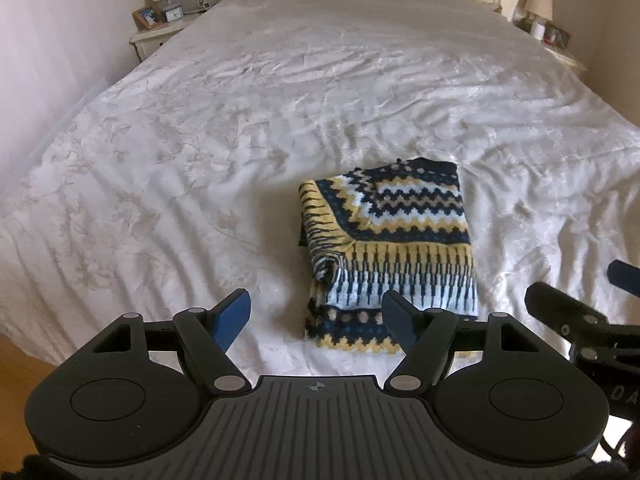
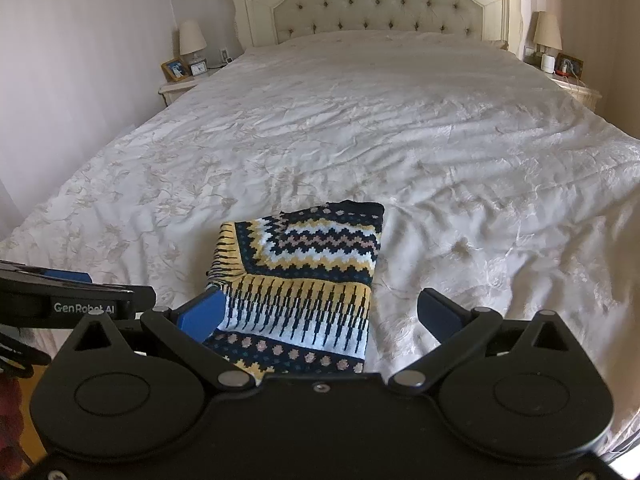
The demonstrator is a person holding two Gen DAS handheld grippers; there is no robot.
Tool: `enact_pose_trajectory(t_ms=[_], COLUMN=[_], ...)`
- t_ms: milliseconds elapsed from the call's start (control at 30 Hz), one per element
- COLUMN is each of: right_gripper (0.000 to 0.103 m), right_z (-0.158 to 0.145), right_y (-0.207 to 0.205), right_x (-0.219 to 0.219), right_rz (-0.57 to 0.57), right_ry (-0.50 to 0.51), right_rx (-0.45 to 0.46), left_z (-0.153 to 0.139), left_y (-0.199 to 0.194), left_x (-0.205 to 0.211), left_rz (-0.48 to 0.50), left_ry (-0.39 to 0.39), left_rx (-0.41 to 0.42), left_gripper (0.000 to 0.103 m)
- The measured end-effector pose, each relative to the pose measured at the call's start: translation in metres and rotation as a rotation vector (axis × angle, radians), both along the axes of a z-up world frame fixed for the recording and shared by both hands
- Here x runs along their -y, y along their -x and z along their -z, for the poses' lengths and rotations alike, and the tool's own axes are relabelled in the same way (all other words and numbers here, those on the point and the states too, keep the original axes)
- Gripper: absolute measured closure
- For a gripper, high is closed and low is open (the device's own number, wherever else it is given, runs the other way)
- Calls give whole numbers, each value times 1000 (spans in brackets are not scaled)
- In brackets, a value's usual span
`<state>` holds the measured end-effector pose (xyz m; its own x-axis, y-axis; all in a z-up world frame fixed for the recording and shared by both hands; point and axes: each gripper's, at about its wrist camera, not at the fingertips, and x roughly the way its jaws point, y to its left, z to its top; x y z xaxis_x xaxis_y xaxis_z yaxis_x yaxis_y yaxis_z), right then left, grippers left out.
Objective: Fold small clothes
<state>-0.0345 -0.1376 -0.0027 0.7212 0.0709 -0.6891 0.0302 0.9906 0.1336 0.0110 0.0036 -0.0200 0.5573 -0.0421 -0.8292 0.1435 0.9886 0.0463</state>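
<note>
A knitted sweater (image 1: 390, 248) in navy, yellow and white zigzag bands lies folded into a compact rectangle near the foot of the bed (image 1: 200, 140). My left gripper (image 1: 316, 316) hovers over the bed's near edge with its jaws wide apart and nothing between them; its right finger overlaps the sweater's near left corner in the picture. In the right wrist view the same sweater (image 2: 304, 280) lies just ahead of my right gripper (image 2: 320, 312), whose blue-padded fingers stand open above the fold's near edge, not pressing on it.
The white embroidered bedspread (image 2: 440, 160) stretches to a tufted headboard (image 2: 380, 4). Nightstands with lamps and small items stand at the left (image 2: 180, 80) and right (image 2: 568, 80). Wooden floor (image 1: 24, 364) shows at the lower left. The right gripper's body (image 1: 580, 320) enters the left wrist view's right edge.
</note>
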Motion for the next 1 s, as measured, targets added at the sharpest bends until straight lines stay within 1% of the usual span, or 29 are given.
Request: enact_pose_trajectory(t_ms=[100,167,267,333,400,533,667,767,933,1000], right_gripper=[1,1,1,1,1,1,1,1,1,1], right_z=[-1,-2,-2,-2,-3,-1,0,1,4,5], right_y=[0,0,0,-1,0,-1,-2,-2,-5,-5], right_x=[-1,0,0,1,0,0,-4,-6,-5,-4], right_rz=[4,7,13,17,21,22,18,21,25,28], right_ry=[1,0,6,9,11,4,10,14,18,17], right_rx=[4,6,10,10,12,3,-3,-6,-24,-30], left_z=[0,0,-1,-3,-4,0,7,12,17,19], left_y=[-2,-3,-2,0,0,-4,0,1,-2,-1], left_x=[-2,-1,0,-2,-2,3,3,2,-8,-9], left_rz=[8,15,34,47,58,78,58,47,30,22], left_ry=[34,35,28,48,54,21,0,-15,64,63], left_rx=[-9,3,34,78,92,48,20,6,-53,-55], left_gripper=[32,32,32,32,32,32,32,35,35,35])
